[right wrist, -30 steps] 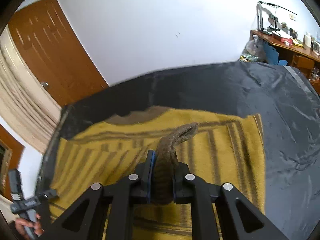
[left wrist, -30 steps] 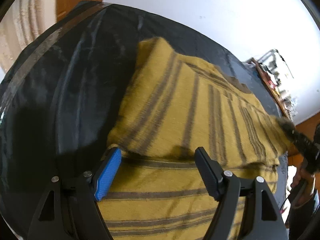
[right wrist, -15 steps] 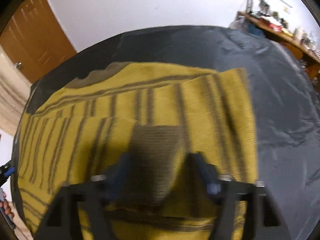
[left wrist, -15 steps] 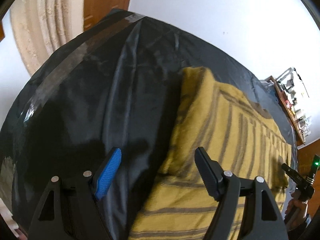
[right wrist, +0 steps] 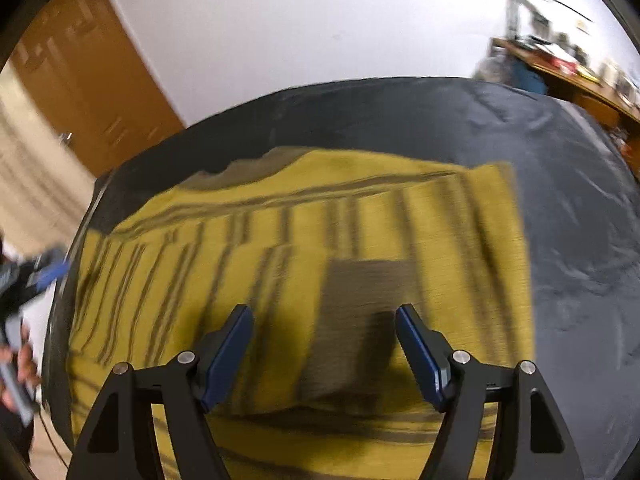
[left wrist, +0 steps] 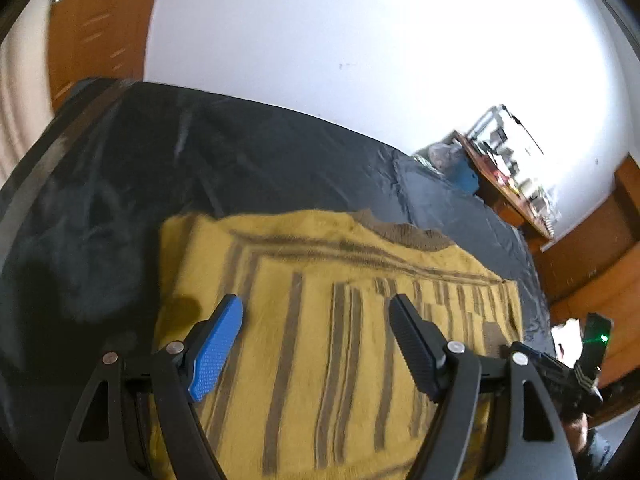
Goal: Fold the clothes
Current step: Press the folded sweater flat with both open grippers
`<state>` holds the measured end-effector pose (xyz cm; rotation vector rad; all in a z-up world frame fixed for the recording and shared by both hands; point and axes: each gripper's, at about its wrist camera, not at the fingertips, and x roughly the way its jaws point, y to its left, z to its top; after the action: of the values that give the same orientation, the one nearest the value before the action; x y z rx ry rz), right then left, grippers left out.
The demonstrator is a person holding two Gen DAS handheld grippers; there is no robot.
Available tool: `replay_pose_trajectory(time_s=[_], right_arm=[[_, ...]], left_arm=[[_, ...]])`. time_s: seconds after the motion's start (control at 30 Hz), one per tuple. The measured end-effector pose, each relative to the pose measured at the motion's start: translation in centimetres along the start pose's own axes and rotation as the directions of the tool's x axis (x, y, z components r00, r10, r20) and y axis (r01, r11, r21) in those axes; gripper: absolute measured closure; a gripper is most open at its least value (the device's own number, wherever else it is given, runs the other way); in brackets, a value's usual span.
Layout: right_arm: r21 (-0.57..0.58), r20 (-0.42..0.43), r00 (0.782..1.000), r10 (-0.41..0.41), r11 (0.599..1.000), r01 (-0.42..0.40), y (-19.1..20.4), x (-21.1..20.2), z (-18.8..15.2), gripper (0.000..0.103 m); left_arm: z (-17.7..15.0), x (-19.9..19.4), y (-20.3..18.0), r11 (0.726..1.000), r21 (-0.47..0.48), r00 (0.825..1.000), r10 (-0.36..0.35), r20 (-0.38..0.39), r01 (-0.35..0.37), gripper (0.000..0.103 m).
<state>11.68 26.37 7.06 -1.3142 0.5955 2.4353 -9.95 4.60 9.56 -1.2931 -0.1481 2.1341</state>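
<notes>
We see the black-covered bench point(right wrist: 580, 208) carrying the mustard sweater point(left wrist: 320, 360) with its grey-brown stripes, lying spread near the middle and toward the near edge, both sleeves now folded in over the body. A second ago our right gripper point(right wrist: 324, 344) was pinched on the brown cuff point(right wrist: 360, 312) and held it raised above the knit; its jaws have just been opening, and the cuff now lies flat on the sweater's front between and just beyond the fingers, with no pad pressing on it. So the right sleeve is laid down and let go. Our left gripper point(left wrist: 316, 340) has its jaws wide and holds nothing; half a second ago it looked out over bare black cover beside the sweater's left edge, and now it hangs over the striped body again, with the brown collar point(left wrist: 404, 232) at the far edge of the garment. The motion blur in both views fits hands in transit. We judge the sleeve folds done; what remains is most likely bringing the hem up toward the collar, which would need both pairs of jaws to take the near edge.
</notes>
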Motion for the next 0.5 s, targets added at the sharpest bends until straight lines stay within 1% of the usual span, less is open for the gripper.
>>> replay_pose_trajectory(time_s=[0.07,0.17,0.2,0.23,0.27,0.37,0.43,0.47,0.5], right_arm=[[-0.035,-0.017,1.000,0.009,0.999,-0.010,1.2,0.6,-0.4,0.028],[-0.065,-0.052,0.999,0.017,0.998,-0.021,1.9,1.4,-0.9,0.028],[-0.075,-0.066,0.998,0.012,0.997,-0.017,2.0,1.8,-1.1,0.028],[-0.079,-0.072,0.997,0.007,0.997,-0.013,2.0,2.0,-1.1,0.028],[-0.081,-0.081,0.997,0.004,0.997,-0.010,1.9,2.2,-1.3,0.028],[-0.088,-0.077,0.997,-0.006,0.996,-0.001,1.7,2.4,-1.2,0.028],[-0.135,-0.074,0.996,-0.043,0.990,0.033,2.4,2.7,-1.3,0.028],[-0.158,-0.072,0.996,-0.062,0.986,0.050,2.7,2.9,-1.4,0.027],[-0.181,-0.071,0.995,-0.077,0.982,0.063,3.0,3.0,-1.2,0.023]], left_arm=[[0.6,1.9,0.7,1.000,-0.009,0.999,0.009,-0.031,-0.009,0.024],[0.6,3.6,2.6,0.996,-0.028,0.994,0.081,-0.067,-0.083,0.024],[0.5,3.9,3.5,0.993,-0.033,0.991,0.107,-0.075,-0.110,0.027],[0.5,4.1,4.0,0.991,-0.026,0.989,0.126,-0.076,-0.128,0.035],[0.4,4.2,4.1,0.990,-0.006,0.988,0.138,-0.071,-0.139,0.038],[0.2,4.4,3.9,0.983,0.059,0.982,0.179,-0.060,-0.176,0.042],[0.3,4.7,3.7,0.976,0.087,0.977,0.205,-0.051,-0.201,0.044],[0.3,4.8,3.7,0.973,0.097,0.976,0.214,-0.046,-0.209,0.044],[0.3,4.8,3.8,0.971,0.105,0.975,0.218,-0.040,-0.213,0.044]])
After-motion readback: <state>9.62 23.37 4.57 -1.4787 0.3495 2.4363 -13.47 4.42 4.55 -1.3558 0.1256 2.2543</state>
